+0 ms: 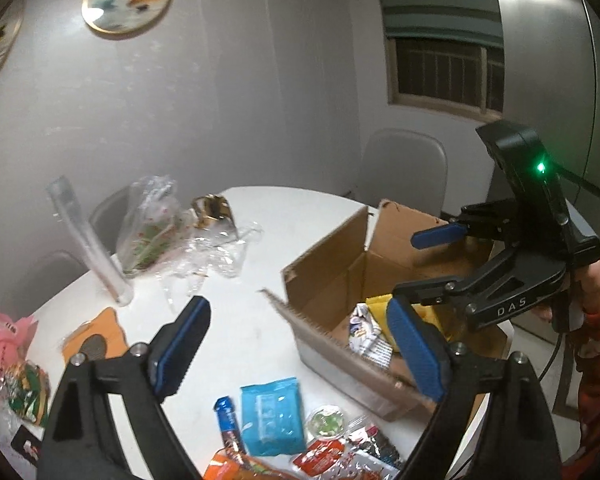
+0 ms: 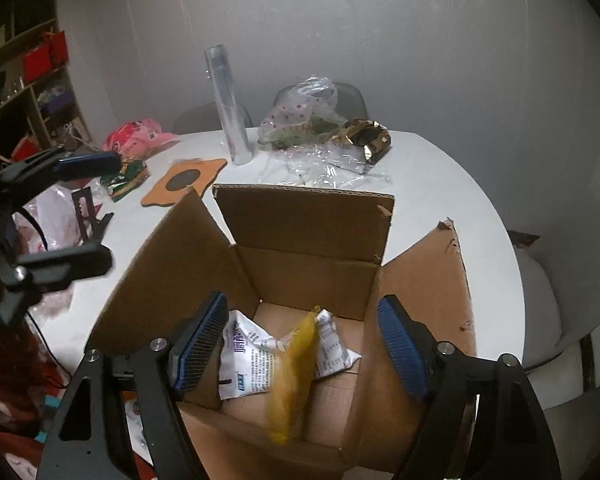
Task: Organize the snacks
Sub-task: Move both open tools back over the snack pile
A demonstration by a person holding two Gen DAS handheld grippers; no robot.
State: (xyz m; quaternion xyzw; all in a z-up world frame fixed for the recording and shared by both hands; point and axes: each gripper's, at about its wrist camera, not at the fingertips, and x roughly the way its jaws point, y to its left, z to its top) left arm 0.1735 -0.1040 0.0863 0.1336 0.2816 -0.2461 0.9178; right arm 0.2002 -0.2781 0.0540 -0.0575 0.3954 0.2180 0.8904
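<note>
An open cardboard box stands on the white round table. In it lie a white printed packet and a blurred yellow packet. My right gripper hangs open over the box; its pads touch neither packet. My left gripper is open and empty above the table, left of the box. Below it lie loose snacks: a light blue packet, a dark blue bar, a green-lidded cup and a red packet. The right gripper also shows over the box.
A clear tube stands at the back, beside a plastic bag, crumpled film and gold wrapping. An orange mat and pink bag lie left. Chairs ring the table; a shelf stands at the far left.
</note>
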